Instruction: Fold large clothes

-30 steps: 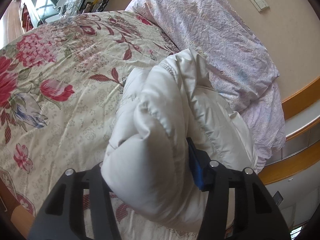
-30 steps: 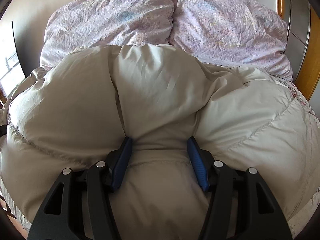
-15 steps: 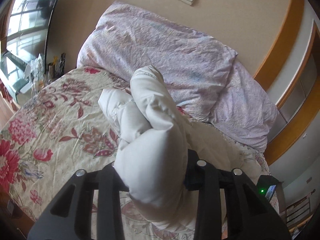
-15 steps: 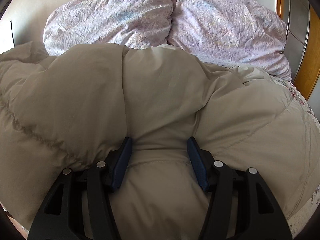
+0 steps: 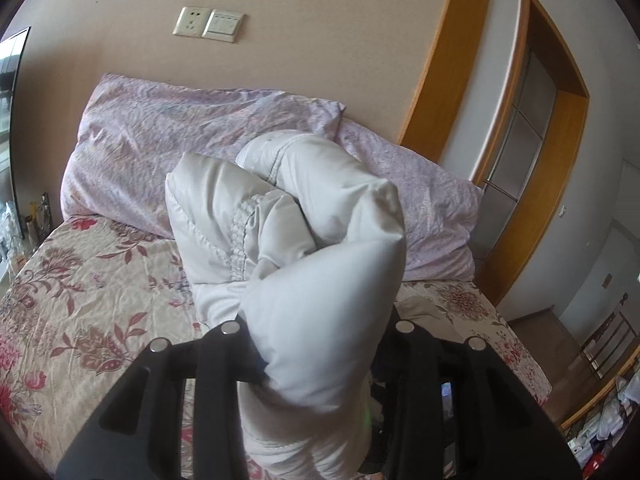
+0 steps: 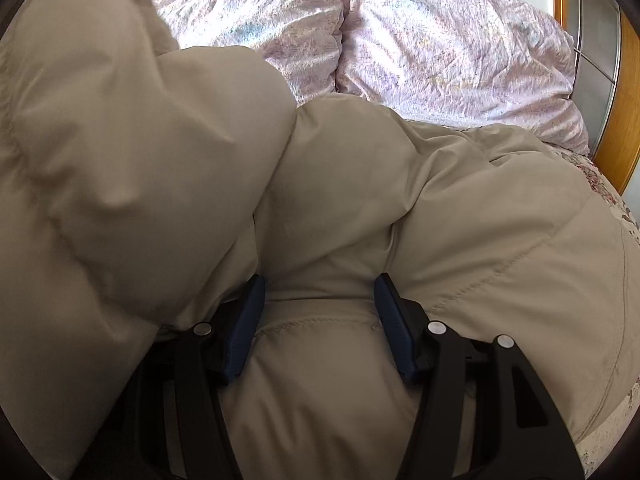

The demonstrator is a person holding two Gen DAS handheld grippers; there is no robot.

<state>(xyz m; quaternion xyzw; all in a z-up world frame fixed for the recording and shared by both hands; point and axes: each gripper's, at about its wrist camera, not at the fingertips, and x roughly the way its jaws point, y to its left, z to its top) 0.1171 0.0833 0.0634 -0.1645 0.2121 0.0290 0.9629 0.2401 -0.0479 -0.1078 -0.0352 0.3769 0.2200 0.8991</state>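
Left hand-held gripper (image 5: 316,344) clenched on a bunched fold of the white puffer jacket (image 5: 304,240), lifted above the floral bedspread (image 5: 80,292), lilac pillows (image 5: 168,136) behind. Right hand-held gripper (image 6: 320,320) grasping a thick ridge of the same jacket between blue pads (image 6: 244,332), fingers held apart by padding; rest of jacket heaped on the bed, near the pillows.

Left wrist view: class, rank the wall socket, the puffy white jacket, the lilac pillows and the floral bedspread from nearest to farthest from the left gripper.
1. Puffy white jacket, clamped in the left gripper.
2. Floral bedspread, below, left.
3. Lilac pillows, at the bedhead.
4. Wall socket, high behind.
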